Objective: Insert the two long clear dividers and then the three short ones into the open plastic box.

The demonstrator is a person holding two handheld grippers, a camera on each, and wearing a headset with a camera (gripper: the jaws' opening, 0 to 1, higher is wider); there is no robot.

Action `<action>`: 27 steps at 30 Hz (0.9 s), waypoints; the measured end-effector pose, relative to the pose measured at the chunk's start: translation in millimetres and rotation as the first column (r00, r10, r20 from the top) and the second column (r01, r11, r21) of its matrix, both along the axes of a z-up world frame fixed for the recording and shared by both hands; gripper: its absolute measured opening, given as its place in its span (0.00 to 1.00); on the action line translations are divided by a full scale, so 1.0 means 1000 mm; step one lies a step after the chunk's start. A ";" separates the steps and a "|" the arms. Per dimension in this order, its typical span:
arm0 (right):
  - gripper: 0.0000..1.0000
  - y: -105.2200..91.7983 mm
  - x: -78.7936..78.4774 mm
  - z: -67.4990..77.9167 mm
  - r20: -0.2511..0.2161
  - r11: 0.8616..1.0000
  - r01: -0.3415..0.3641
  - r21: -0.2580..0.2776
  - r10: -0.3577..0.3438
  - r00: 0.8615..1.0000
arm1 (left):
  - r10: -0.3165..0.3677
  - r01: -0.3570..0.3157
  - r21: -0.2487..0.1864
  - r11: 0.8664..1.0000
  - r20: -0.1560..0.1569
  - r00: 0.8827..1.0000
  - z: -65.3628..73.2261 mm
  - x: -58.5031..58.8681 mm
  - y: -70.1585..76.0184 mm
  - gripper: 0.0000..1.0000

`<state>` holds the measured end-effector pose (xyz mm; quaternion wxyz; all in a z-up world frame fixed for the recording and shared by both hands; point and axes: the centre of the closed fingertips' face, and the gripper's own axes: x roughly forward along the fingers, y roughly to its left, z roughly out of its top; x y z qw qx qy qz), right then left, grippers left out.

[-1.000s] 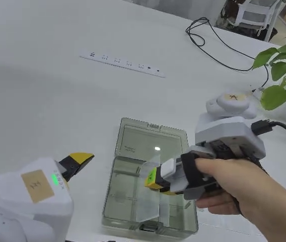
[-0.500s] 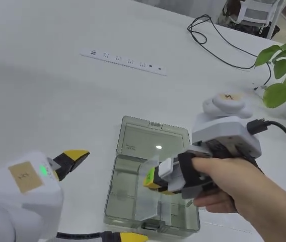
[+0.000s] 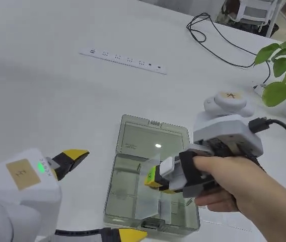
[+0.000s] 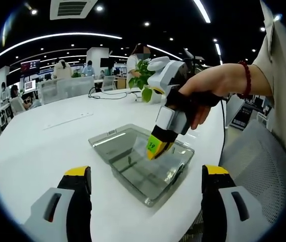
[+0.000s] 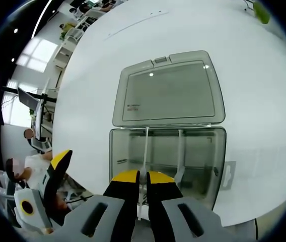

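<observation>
**Right gripper view: clear divider clamped over the open box**

The right gripper [image 5: 143, 176] is seen with its jaws pressed together on a long clear divider [image 5: 145, 146], which is viewed edge-on as a thin pale line running from the yellow tips toward the hinge side of the open plastic box [image 5: 112, 151]. Whether the divider is seated in its slots cannot be told. A second clear strip [image 5: 181, 151] is stood upright in the box, just to the right of the held one and parallel to it. The lid [image 5: 168, 91] is laid flat open on the white table [image 5: 264, 101], beyond the base.

In the head view the right gripper is gripped by a hand [image 3: 238, 186] and angled down over the near half of the box.

In the left gripper view the left gripper [image 4: 145, 174] is held with its jaws wide apart and nothing between them, near the box but apart from it.

Farther off, a power strip [image 3: 123, 60], a black cable [image 3: 218, 43] and a leafy plant [image 3: 284, 65] are seen on the table.
</observation>
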<state>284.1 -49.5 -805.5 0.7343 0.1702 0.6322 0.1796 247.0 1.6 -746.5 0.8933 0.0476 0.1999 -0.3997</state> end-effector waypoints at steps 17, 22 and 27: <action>0.06 0.004 -0.002 -0.002 0.011 0.999 -0.043 -0.031 0.044 0.999 | 0.007 -0.007 -0.005 1.000 0.003 1.000 0.001 -0.001 0.001 0.92; 0.06 0.004 -0.002 -0.002 0.016 0.998 -0.056 -0.042 0.057 0.998 | 0.007 -0.007 -0.005 1.000 0.003 1.000 0.001 0.000 0.002 0.92; 0.06 0.003 -0.002 -0.002 0.017 0.998 -0.056 -0.041 0.057 0.998 | 0.007 -0.007 -0.002 1.000 0.005 1.000 0.001 0.000 0.002 0.92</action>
